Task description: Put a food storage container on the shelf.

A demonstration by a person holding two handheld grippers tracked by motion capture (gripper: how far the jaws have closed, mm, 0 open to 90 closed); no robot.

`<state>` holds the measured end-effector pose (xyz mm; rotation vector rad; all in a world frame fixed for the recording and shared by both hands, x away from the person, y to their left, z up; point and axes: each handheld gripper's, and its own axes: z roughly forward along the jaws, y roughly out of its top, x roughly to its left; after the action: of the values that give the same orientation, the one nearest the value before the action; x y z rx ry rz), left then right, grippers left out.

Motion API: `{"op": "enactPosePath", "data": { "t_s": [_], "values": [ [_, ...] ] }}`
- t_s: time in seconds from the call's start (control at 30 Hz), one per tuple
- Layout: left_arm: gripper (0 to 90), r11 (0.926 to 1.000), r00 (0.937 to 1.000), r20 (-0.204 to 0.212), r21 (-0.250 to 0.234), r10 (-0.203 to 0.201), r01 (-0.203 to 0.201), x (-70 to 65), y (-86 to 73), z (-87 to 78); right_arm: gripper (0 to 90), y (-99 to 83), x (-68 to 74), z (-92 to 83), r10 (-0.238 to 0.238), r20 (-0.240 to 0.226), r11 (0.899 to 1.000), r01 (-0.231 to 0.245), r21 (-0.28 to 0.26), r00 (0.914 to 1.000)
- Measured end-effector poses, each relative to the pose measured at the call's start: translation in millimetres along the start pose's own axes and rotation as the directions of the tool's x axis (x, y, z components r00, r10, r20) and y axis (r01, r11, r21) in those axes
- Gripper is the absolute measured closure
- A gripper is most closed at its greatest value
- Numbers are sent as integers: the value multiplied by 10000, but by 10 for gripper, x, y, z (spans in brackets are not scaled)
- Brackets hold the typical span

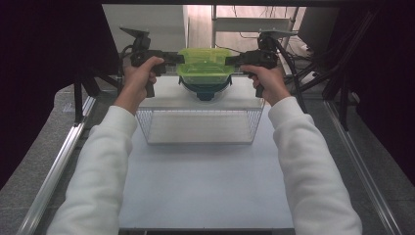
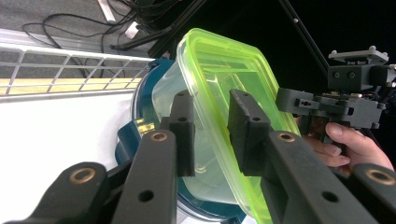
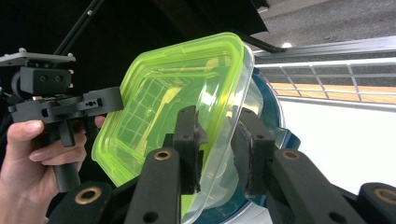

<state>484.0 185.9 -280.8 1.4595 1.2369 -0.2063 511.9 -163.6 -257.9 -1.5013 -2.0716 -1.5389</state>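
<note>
Now: two-handed carry | green-lidded container (image 1: 204, 68) held aloft, upper centre, above wire basket (image 1: 198, 126) | left gripper (image 1: 178, 58) and right gripper (image 1: 230, 60) clamped on its rim | next, judged: level lowering needed.

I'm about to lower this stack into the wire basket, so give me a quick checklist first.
1. Left claw astride the green lid rim: ok; whether it actually pinches: cannot tell.
2. Right claw astride the opposite rim: ok; clamped: cannot tell.
3. Clear container sits nested in the blue bowl: ok.
4. Stack level in the high view: ok.
5. Wire basket has room inside: ok.
6. Stack directly above the basket opening: not ok, it hangs past the far wall.
</note>
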Motion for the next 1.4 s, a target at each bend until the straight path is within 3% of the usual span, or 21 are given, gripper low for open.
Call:
{"op": "enactPosePath", "data": {
  "t_s": [0.27,0.37,0.43,0.57,0.73,0.77,0.87,0.9,1.07,1.23,1.27,1.3,1.33,1.37,1.4],
  "values": [
    [674,10000,9999,-155,-86,26,-28,18,-17,34,676,-21,-13,4,125,-33,9999,-125,-50,9999],
    [584,9994,9993,-250,-157,290,-294,24,-17,39,547,-29,0,-5,-231,235,9996,235,-140,9995],
    [435,9981,9985,-254,-365,478,-487,29,-16,27,439,-39,13,-30,-431,437,9977,453,-504,9981],
    [274,9939,9950,-488,-634,871,-902,8,-24,-48,345,-87,31,-141,-953,623,9866,1026,-1267,9935],
    [208,9867,9901,-578,-932,1280,-1330,-58,-49,-182,323,-149,39,-264,-1586,512,9767,1643,-1378,9860],
    [206,9827,9882,-559,-1113,1425,-1480,-93,-88,-256,316,-187,49,-317,-1943,491,9694,1994,-1432,9797],
    [203,9804,9895,-320,-1345,1411,-1441,-114,-157,-332,308,-228,62,-369,-2222,493,9625,2271,-1480,9738],
    [203,9765,9853,-407,-1325,1659,-1699,-139,-239,-385,301,-271,73,-418,-2425,419,9575,2460,-1506,9693],
    [203,9678,9762,-494,-1291,2112,-2160,-180,-414,-500,292,-381,80,-518,-2817,174,9487,2812,-1444,9594],
    [210,9523,9587,-673,-1156,2762,-2825,-244,-726,-659,293,-613,95,-649,-3458,226,9291,3456,-1316,9381],
    [211,9523,9587,-673,-1156,2762,-2825,-244,-726,-659,293,-613,95,-649,-3458,226,9291,3456,-1316,9381],
    [213,9465,9518,-672,-1053,2991,-3049,-262,-873,-693,294,-702,98,-691,-3700,263,9199,3702,-1294,9287],
    [214,9465,9518,-672,-1053,2991,-3049,-262,-873,-693,294,-702,98,-691,-3700,263,9199,3702,-1294,9287],
    [215,9409,9448,-686,-929,3203,-3257,-266,-995,-708,297,-816,105,-738,-3970,377,9090,3986,-1215,9170],
    [217,9402,9438,-645,-881,3243,-3291,-268,-1074,-712,297,-855,106,-751,-4073,406,9050,4092,-1166,9124]
  ]
}}
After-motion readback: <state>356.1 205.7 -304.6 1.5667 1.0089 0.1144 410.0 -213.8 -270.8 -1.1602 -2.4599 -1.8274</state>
